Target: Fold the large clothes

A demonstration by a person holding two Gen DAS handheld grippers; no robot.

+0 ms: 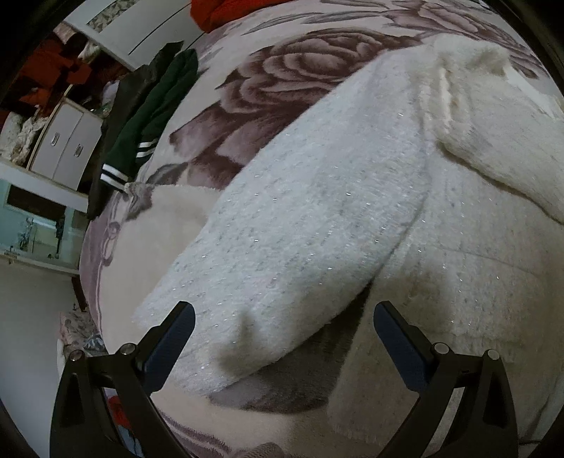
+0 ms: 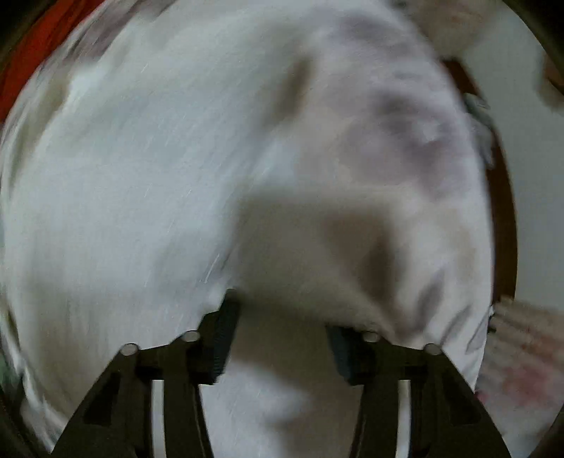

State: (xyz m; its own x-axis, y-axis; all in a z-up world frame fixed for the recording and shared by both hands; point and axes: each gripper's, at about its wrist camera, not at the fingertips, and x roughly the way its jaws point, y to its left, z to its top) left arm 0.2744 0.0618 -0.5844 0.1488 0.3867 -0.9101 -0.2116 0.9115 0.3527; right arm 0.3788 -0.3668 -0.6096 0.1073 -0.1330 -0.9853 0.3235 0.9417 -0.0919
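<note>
A fluffy white sweater (image 1: 440, 218) lies on a bed with a rose-patterned blanket (image 1: 268, 81). One sleeve (image 1: 282, 239) is folded across the body, its cuff toward me. My left gripper (image 1: 282, 313) is open, its fingers on either side of the sleeve cuff and just above it. In the blurred right wrist view the same white sweater (image 2: 176, 158) fills the frame. My right gripper (image 2: 282, 317) has its jaws partly apart with white fabric between and over them; the right fingertip is hidden under a fold.
A dark green garment with white stripes (image 1: 148, 116) hangs at the bed's left edge. Red cloth (image 1: 225, 10) lies at the far end. White cabinets (image 1: 67, 141) stand on the left. The bed's wooden edge (image 2: 500, 211) and floor show on the right.
</note>
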